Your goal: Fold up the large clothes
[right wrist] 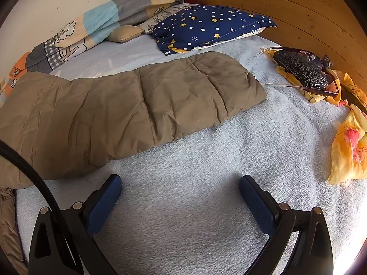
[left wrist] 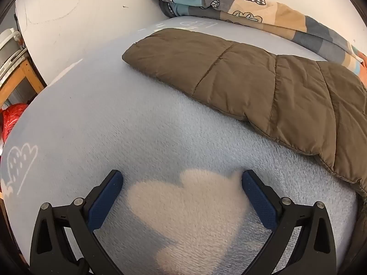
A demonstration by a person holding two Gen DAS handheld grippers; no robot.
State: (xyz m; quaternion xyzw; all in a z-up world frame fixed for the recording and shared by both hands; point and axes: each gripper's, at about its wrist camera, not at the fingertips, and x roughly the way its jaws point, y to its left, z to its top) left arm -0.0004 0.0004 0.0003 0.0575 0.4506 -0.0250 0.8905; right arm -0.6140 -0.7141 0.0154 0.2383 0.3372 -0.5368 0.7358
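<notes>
**K:** 2 grippers in view, both empty. Left gripper [left wrist: 182, 181] has its jaws spread wide, tilted down over the blanket [left wrist: 114, 126], nothing between the pads. It sits above a white cloud patch [left wrist: 190, 208] in the fleece.

**M:** Right one?

**K:** Same. Right gripper [right wrist: 180, 184] jaws fully apart, over bare blanket [right wrist: 206, 160], clear of everything.

**M:** Where's the jacket?

**K:** Brown quilted jacket [left wrist: 263, 84] lies flat on the bed, ahead of both grippers. In the left view 1 sleeve runs up and left, end lying free on the blanket. In the right view the other sleeve [right wrist: 183, 87] runs right, its end near the star pillow [right wrist: 211, 27]. Body of the jacket sits between the 2 views, lower hem side nearest the grippers. Neither tool touches it.

**M:** Clutter?

**K:** Patchwork quilt [right wrist: 110, 20] bunched along the wall behind the jacket. Right edge: dark glasses case [right wrist: 300, 71] with sunglasses [right wrist: 321, 57] beside it, on yellow floral cloth [right wrist: 348, 142]. Well apart from the jacket.

**M:** Cable in the right view?

**K:** Black cable [right wrist: 29, 171] crosses the lower left corner, in front of the jacket. Can't tell whether it touches the fabric; fisheye edge is too warped.
</notes>
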